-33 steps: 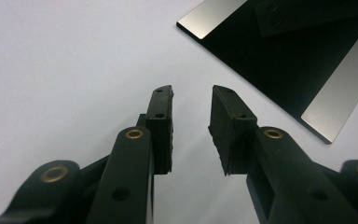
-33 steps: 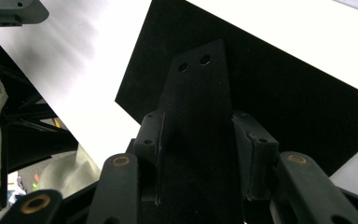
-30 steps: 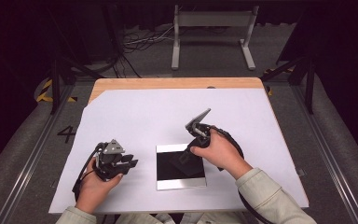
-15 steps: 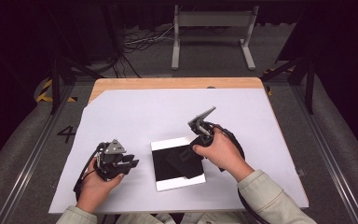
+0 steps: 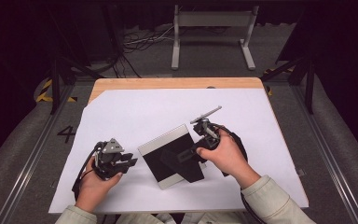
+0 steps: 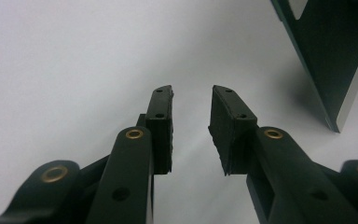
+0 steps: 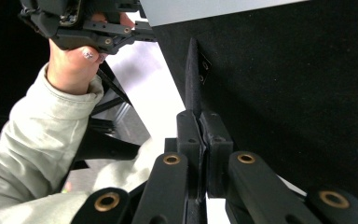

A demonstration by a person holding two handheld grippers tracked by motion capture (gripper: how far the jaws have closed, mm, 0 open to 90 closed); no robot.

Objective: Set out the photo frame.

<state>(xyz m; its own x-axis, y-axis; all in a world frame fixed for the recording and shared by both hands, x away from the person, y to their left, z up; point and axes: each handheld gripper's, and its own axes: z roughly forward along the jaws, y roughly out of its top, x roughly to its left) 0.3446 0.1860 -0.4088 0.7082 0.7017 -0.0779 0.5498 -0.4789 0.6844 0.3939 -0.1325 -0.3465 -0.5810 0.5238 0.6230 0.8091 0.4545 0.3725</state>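
The right gripper (image 5: 200,151) has just been closing and now pinches the near right edge of a flat black panel with a silver border (image 5: 168,156), its pads clamped on the thin edge as the right gripper view shows (image 7: 193,93). The panel sits on the white sheet (image 5: 135,112), toward the worktop's near edge and about midway between its left and right edges; its right side looks tilted up off the sheet while the left corner appears to rest on it. The left gripper (image 5: 121,161) rests on the sheet just to the panel's left, jaws parted with nothing between them, the panel's corner (image 6: 340,70) off to one side of it. The main risk, as I judge it, is the narrow edge bite: a stiff plate held by one rim can pivot or slip out as it rises and slap back down. The resting corner could also drag and crease the sheet, or swing into the idle left gripper
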